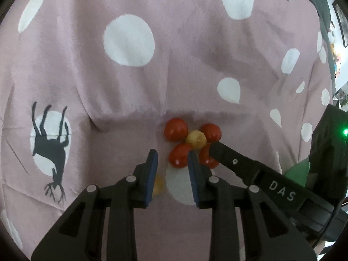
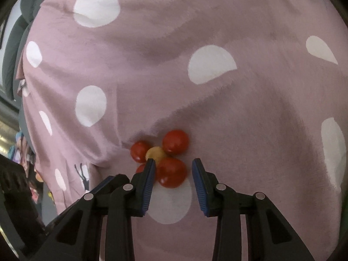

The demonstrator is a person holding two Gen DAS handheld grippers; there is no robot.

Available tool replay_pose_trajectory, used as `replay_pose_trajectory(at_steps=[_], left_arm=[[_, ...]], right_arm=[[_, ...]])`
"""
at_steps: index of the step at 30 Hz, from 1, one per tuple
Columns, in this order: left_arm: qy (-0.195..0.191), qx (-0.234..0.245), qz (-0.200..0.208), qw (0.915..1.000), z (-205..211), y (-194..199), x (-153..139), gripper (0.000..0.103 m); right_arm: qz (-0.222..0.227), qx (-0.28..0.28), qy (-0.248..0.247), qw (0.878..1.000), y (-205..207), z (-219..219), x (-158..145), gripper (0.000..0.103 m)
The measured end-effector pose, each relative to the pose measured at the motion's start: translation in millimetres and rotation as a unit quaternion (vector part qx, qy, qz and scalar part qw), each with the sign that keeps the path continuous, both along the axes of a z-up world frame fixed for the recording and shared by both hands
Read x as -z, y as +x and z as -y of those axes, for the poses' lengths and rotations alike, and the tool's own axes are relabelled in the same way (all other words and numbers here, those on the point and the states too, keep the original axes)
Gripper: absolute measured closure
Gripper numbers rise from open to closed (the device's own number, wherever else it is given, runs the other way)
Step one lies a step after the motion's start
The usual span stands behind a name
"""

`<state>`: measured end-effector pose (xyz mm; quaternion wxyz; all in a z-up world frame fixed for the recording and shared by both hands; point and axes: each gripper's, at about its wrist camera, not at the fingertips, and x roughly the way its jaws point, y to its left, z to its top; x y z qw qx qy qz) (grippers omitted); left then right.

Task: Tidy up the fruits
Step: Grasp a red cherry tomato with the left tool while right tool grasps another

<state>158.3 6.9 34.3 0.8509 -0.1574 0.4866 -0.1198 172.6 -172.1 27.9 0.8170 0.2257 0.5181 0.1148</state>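
cloth (image 1: 195, 69) in dusty pink, with white dots and a black deer print (image 1: 51, 150) at the far left, lies under everything in the left wrist view. just right of the deer, the left gripper (image 1: 173, 155) hovers with its blue-padded jaws spread and nothing between them; a blurred yellowish thing (image 1: 158, 186) shows low down beside its left finger, too hidden to identify. past its right fingertip sits a tight cluster of fruits: four red tomatoes ringing a yellow tomato (image 1: 195, 139), all touching, the far-left red tomato (image 1: 175, 129) at the top of the group. further right, a black finger of the right gripper reaches in from the lower right to touch the cluster's near side. in the right wrist view the right gripper (image 2: 174, 164) is likewise spread wide, its left fingertip against the yellow one, with the nearest red tomato (image 2: 171, 172) lying between the jaws, not yet pinched.
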Motion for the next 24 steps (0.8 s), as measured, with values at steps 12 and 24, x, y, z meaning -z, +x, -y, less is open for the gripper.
replay_pose_trajectory(at_steps=[12,24], left_arm=[[-0.012,0.012,-0.007,0.9998,16,5,16,0.072],[-0.014,-0.002,0.007,0.9999,20,4,20,0.077]], right_arm=[[-0.018,0.011,0.061,0.998,3,5,11,0.065],[-0.023,0.025,0.072,0.997,-3,23,14,0.071]])
